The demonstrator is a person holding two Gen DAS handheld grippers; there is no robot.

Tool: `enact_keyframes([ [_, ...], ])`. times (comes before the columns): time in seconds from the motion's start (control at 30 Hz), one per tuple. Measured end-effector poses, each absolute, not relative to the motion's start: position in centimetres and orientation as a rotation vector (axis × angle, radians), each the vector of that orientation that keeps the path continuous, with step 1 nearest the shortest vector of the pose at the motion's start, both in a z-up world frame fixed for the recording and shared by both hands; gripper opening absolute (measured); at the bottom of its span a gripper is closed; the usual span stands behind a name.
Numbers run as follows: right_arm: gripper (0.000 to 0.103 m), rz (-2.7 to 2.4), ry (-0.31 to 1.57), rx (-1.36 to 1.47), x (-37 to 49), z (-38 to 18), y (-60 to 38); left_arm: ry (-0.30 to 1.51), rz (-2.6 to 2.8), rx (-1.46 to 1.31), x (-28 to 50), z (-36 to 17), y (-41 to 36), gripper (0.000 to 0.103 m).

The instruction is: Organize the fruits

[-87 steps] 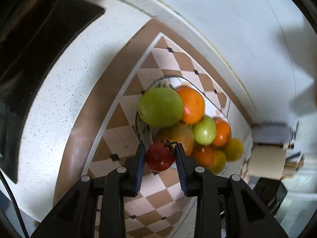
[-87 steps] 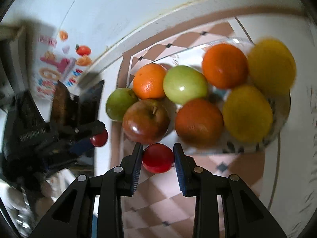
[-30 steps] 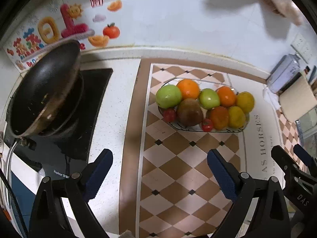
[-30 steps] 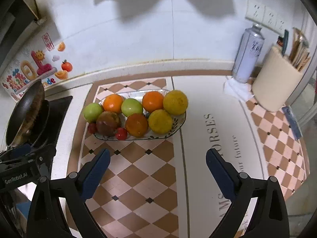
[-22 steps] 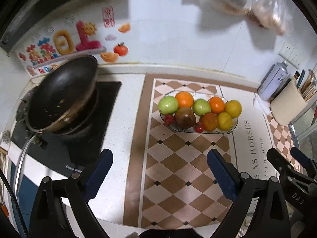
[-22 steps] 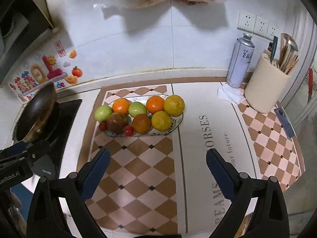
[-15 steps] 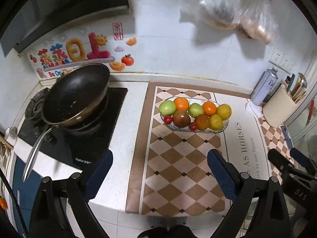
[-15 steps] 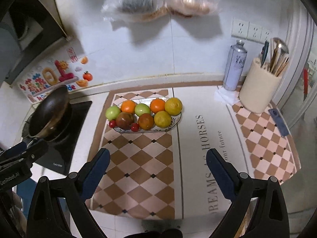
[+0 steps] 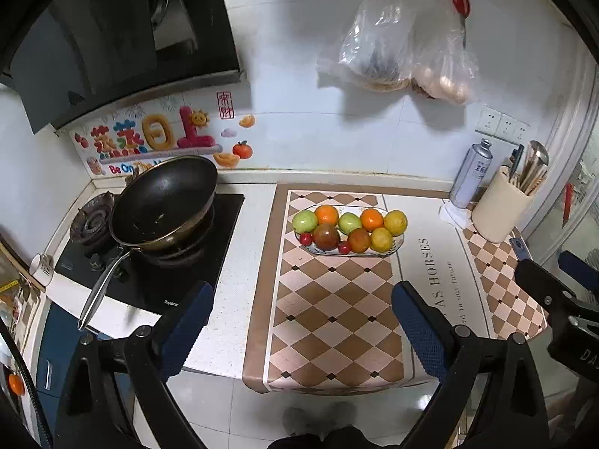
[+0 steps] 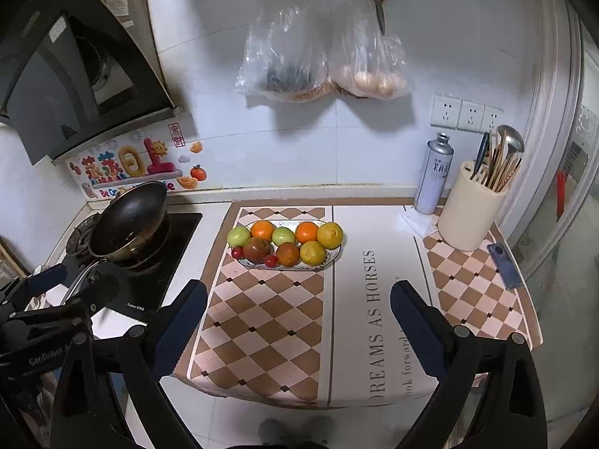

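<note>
Both grippers now farther back from the fruit plate (image 10: 329, 259), jaws wide apart, empty; frying pan (image 10: 127, 220) leftward.

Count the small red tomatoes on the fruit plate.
2. One small red tomato lies at the plate's left end; the other small red tomato sits at its front edge. Others may be hidden.
</note>
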State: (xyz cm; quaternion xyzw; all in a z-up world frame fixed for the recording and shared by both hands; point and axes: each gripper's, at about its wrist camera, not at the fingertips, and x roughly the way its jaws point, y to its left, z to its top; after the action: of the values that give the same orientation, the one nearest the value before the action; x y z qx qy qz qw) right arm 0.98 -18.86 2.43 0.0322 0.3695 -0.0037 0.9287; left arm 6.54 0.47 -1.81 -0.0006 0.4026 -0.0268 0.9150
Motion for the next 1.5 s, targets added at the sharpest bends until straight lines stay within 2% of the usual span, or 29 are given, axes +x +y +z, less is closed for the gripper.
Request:
enact_keyframes([
  [0.6,0.101,0.007,0.778,0.067,1.3,1.7,-20.0,0.815,-0.043,-0.012,5.4,-1.2,-1.0,0.097],
  [1.5,0.101,-0.053,0.905,0.047,14.9,-5.6,-21.8,0.917,0.028,0.012,16.4,-6.9,-2.0,0.097],
])
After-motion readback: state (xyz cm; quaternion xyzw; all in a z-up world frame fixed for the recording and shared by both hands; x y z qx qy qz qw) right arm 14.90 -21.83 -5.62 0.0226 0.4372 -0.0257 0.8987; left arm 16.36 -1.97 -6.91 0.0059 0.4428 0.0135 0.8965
